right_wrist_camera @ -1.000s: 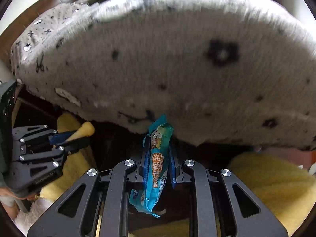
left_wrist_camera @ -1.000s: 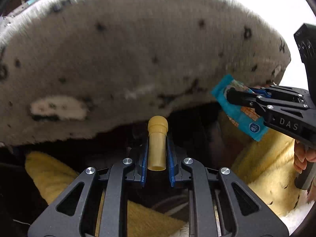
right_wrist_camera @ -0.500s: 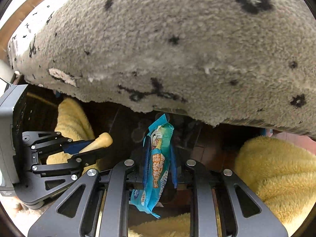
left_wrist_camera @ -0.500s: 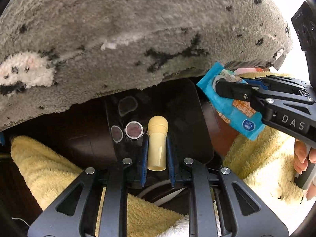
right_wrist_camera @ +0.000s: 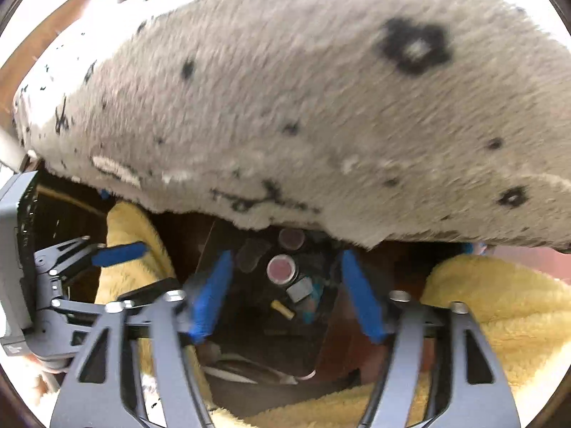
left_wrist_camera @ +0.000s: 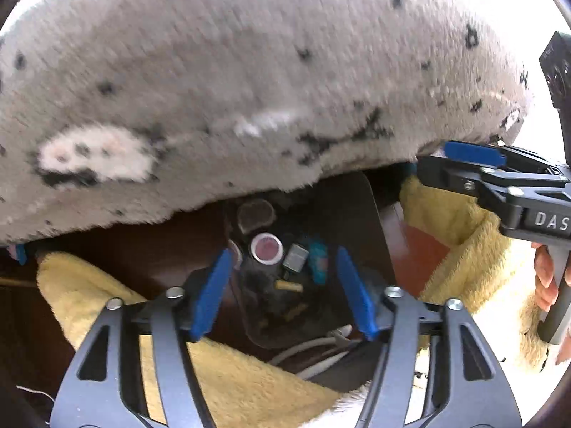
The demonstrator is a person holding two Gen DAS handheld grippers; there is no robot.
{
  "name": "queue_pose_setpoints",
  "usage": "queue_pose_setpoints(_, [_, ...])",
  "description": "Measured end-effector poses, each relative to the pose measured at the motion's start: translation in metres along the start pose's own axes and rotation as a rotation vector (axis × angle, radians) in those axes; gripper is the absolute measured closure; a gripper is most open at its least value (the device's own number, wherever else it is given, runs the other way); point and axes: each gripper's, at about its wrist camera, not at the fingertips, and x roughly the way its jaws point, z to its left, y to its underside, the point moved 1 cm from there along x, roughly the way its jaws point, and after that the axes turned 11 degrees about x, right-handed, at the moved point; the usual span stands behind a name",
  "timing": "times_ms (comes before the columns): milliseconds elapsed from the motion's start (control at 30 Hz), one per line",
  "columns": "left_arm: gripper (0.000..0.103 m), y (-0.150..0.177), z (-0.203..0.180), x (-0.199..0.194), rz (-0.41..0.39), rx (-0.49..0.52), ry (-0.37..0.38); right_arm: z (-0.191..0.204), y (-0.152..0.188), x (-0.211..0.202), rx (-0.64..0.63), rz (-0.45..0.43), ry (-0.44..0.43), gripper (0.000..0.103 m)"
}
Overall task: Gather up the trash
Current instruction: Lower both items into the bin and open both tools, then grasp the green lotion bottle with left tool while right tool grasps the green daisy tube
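Below both grippers stands a dark trash bin (left_wrist_camera: pixel 351 214) (right_wrist_camera: pixel 323 339). In it lie a small yellow tube (left_wrist_camera: pixel 289 287) (right_wrist_camera: pixel 282 309), a blue snack wrapper (left_wrist_camera: pixel 317 260) (right_wrist_camera: pixel 314 294), a round pink-topped lid (left_wrist_camera: pixel 266 248) (right_wrist_camera: pixel 281 267) and a grey piece (left_wrist_camera: pixel 295 256). My left gripper (left_wrist_camera: pixel 283 296) hangs over the bin, its jaws opening, nothing between them. My right gripper (right_wrist_camera: pixel 285 299) hangs there too, jaws opening and empty. Each shows in the other's view: the right gripper (left_wrist_camera: pixel 464 158) at the right edge, the left gripper (right_wrist_camera: pixel 117 253) at the left.
A grey spotted fleece blanket (left_wrist_camera: pixel 249 89) (right_wrist_camera: pixel 303 114) overhangs the bin's far side. Yellow fleece (left_wrist_camera: pixel 107 296) (right_wrist_camera: pixel 499 314) lies on both sides of the bin. White cables (left_wrist_camera: pixel 314 349) run near its front. A hand (left_wrist_camera: pixel 546 274) grips the right gripper's handle.
Both grippers went from shut to open. The yellow tube left the left jaws and the blue wrapper left the right jaws; both now lie in the bin.
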Motion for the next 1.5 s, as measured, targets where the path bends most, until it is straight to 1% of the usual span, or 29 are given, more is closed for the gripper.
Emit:
queue_pose_setpoints(67, [0.031,-0.006,0.005,-0.012,-0.031,-0.001,-0.034,-0.002,-0.004,-0.008,0.004,-0.029,0.014,0.023])
queue_pose_setpoints(100, [0.031,-0.007,0.008,-0.018,-0.047,0.000,-0.047,-0.002,-0.006,-0.012,0.005,-0.038,0.020,0.020])
queue_pose_setpoints(167, [0.027,-0.012,0.012,-0.029,-0.077,0.005,-0.066,-0.001,-0.011,-0.021,0.004,-0.064,0.035,0.017])
queue_pose_setpoints(233, [0.025,-0.018,0.015,-0.044,-0.115,0.011,-0.096,0.000,-0.016,-0.032,-0.006,-0.099,0.049,0.016])
queue_pose_setpoints(333, [0.025,-0.028,0.021,-0.061,-0.163,0.015,-0.135,0.000,-0.029,-0.047,-0.014,-0.152,0.060,0.016])
queue_pose_setpoints(533, [0.025,-0.054,0.038,-0.089,-0.238,0.012,-0.180,-0.001,-0.064,-0.071,-0.010,-0.239,0.038,0.016])
queue_pose_setpoints(667, [0.025,-0.071,0.050,-0.100,-0.272,-0.001,-0.182,0.004,-0.091,-0.076,-0.019,-0.273,0.056,0.016])
queue_pose_setpoints(800, [0.025,-0.094,0.062,-0.104,-0.307,-0.009,-0.186,0.004,-0.116,-0.073,-0.028,-0.290,0.067,0.016])
queue_pose_setpoints(1067, [0.025,-0.153,0.102,-0.102,-0.326,-0.010,-0.255,0.010,-0.172,-0.060,-0.063,-0.314,0.092,0.016])
queue_pose_setpoints(1233, [0.025,-0.190,0.123,-0.095,-0.326,0.019,-0.338,0.014,-0.208,-0.047,-0.099,-0.317,0.124,0.017])
queue_pose_setpoints(1333, [0.025,-0.214,0.135,-0.091,-0.330,0.028,-0.378,0.017,-0.230,-0.040,-0.129,-0.326,0.134,0.021])
queue_pose_setpoints(1500, [0.026,-0.249,0.150,-0.080,-0.323,0.041,-0.399,0.022,-0.265,-0.026,-0.167,-0.323,0.166,0.024])
